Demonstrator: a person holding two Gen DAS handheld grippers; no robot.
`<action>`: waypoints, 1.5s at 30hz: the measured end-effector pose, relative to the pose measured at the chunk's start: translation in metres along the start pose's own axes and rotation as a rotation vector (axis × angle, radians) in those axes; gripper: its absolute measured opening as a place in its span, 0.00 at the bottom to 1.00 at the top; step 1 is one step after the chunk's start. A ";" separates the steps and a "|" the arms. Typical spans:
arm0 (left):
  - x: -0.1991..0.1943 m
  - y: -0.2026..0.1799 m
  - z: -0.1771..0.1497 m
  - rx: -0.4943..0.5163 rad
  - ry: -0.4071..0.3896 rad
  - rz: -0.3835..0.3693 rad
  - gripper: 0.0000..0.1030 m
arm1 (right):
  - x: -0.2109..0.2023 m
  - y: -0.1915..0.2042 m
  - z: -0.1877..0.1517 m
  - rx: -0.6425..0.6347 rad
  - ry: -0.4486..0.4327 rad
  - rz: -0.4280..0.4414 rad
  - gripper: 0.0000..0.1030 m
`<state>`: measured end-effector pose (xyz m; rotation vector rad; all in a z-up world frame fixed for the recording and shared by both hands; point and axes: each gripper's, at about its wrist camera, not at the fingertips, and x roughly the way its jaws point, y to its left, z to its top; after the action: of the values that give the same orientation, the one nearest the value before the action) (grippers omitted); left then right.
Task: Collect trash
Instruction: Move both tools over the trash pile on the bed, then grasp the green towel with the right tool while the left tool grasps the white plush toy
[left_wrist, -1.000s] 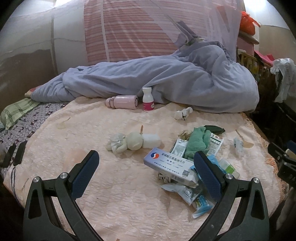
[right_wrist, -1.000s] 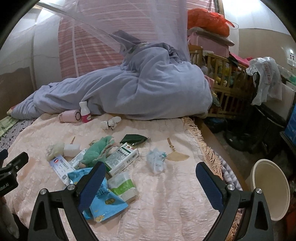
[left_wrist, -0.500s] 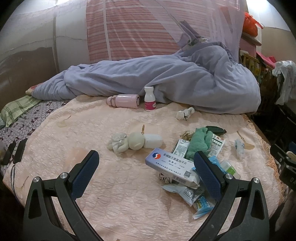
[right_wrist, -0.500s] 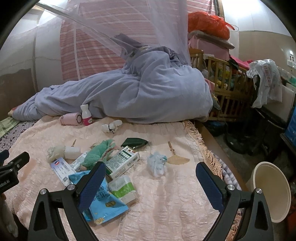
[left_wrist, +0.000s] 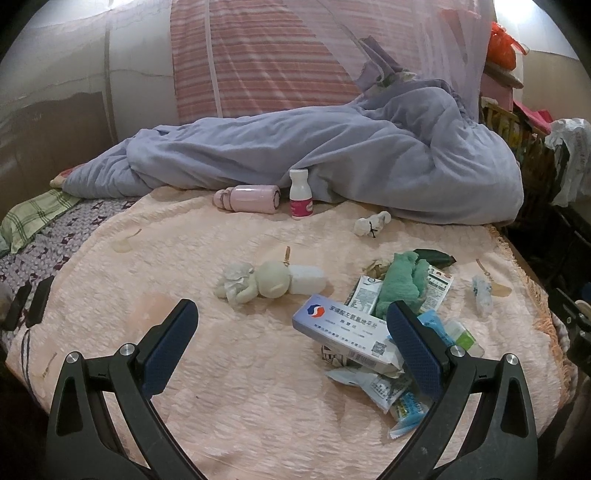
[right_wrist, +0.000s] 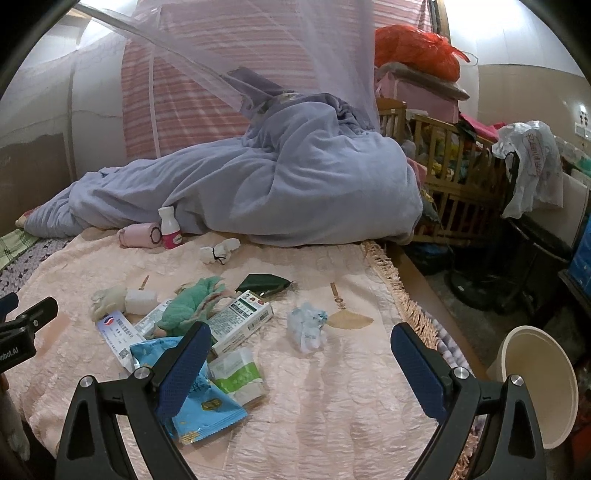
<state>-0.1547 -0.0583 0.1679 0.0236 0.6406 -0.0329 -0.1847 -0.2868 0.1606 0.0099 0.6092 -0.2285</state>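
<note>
Trash heaped on my bedspread

Flat medicine boxes (right_wrist: 242, 321), blue wrapper (right_wrist: 201, 400), green pouch (right_wrist: 238, 376); crumpled, perhaps tissue, wad (right_wrist: 306, 326) at three o'clock.

1. Cardboard medicine boxes: three, namely one blue-and-white box (left_wrist: 345, 334), one green-printed box (right_wrist: 243, 321) and one partly hidden under the green cloth (right_wrist: 153, 322).
2. Green cloth (left_wrist: 400, 282): one.
3. Blue snack packet (right_wrist: 201, 404): one.
4. Green-and-white pouch (right_wrist: 238, 376): one.
5. Crumpled wrapper (right_wrist: 307, 326): one.
6. Dark green pouch (right_wrist: 263, 284): one.
7. Bottles: two, namely one pink lying flask (left_wrist: 248, 198) and one white upright bottle (left_wrist: 300, 199).
8. Bucket (right_wrist: 535, 384): one.
9. Blanket (left_wrist: 332, 158): one.
</note>
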 end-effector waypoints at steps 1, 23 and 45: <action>0.000 0.001 0.002 0.004 0.002 0.001 0.99 | 0.001 -0.002 0.000 0.002 0.001 0.000 0.94; -0.030 0.039 0.086 0.017 0.018 -0.099 0.99 | 0.018 -0.010 -0.008 -0.056 0.057 0.061 0.94; 0.056 0.056 0.021 0.111 0.180 -0.043 0.98 | 0.126 0.061 0.026 -0.040 0.321 0.364 0.75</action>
<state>-0.0950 -0.0038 0.1518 0.1207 0.8192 -0.1088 -0.0568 -0.2554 0.1067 0.1199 0.9180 0.1423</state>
